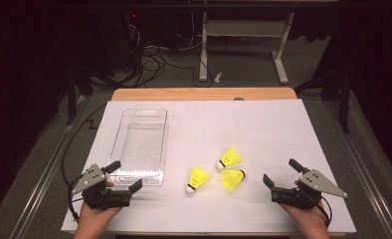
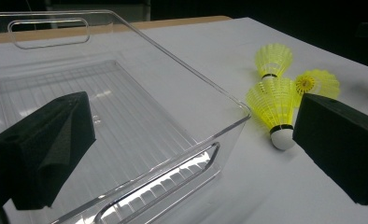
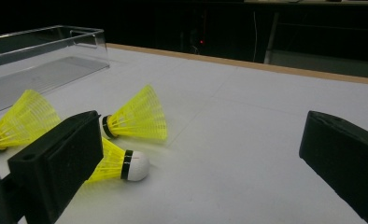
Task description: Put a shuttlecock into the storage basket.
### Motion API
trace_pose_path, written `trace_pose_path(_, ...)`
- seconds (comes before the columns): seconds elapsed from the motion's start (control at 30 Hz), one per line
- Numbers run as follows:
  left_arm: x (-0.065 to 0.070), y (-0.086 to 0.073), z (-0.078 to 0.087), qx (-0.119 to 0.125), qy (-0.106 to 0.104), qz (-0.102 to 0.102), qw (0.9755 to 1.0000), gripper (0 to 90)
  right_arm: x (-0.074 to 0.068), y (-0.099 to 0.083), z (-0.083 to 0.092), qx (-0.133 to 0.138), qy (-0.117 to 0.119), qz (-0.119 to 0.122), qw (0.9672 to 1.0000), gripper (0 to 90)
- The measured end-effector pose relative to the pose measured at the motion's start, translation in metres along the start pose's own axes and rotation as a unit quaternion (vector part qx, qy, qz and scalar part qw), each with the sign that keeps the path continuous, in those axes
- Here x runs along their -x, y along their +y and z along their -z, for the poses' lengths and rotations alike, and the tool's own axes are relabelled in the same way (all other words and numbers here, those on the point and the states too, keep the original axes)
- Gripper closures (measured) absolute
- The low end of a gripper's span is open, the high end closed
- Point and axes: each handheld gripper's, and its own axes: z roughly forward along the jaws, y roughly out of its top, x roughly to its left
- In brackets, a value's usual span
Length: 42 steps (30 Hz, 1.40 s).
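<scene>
Left gripper (image 1: 123,175) rests at the near left of the white table (image 1: 263,124), jaws spread wide with nothing between them, just beside the near end of the clear plastic bin (image 1: 139,144), which lies empty. Right of the bin, at near centre, three yellow shuttlecocks lie on their sides: the left shuttlecock (image 1: 198,179) a little apart, the far shuttlecock (image 1: 229,158) and the right shuttlecock (image 1: 233,179) close together. Right gripper (image 1: 279,175) sits at the near right, jaws likewise wide and holding nothing. Judgement: the step in hand is a first pick, likely for loading the bin; best to take a shuttlecock by its cork end, since the skirt would crush, and start with the one lying apart. The left gripper view shows the bin's ribbed floor (image 2: 126,121) and near handle slot (image 2: 163,182), unreadable from above. The right gripper view shows a black band (image 3: 128,164) behind a cork.
</scene>
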Motion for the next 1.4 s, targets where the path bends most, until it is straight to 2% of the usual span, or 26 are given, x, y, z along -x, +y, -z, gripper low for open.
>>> trace_pose_path(0.23,0.0004,-0.0002,-0.0016,-0.004,0.001,0.0,1.0,0.2,0.0004,-0.001,-0.0003,-0.003,0.0,-0.002,1.0,0.4)
trace_pose_path(0.5,-0.0014,-0.0006,-0.0014,-0.002,-0.003,0.011,0.9999,0.2,-0.0003,-0.0009,-0.0002,-0.001,0.0,-0.002,1.0,0.4)
trace_pose_path(1.4,-0.0013,-0.0004,-0.0019,-0.006,-0.007,0.012,0.9999,0.2,0.0,-0.0014,-0.0012,-0.004,0.001,-0.001,1.0,0.4)
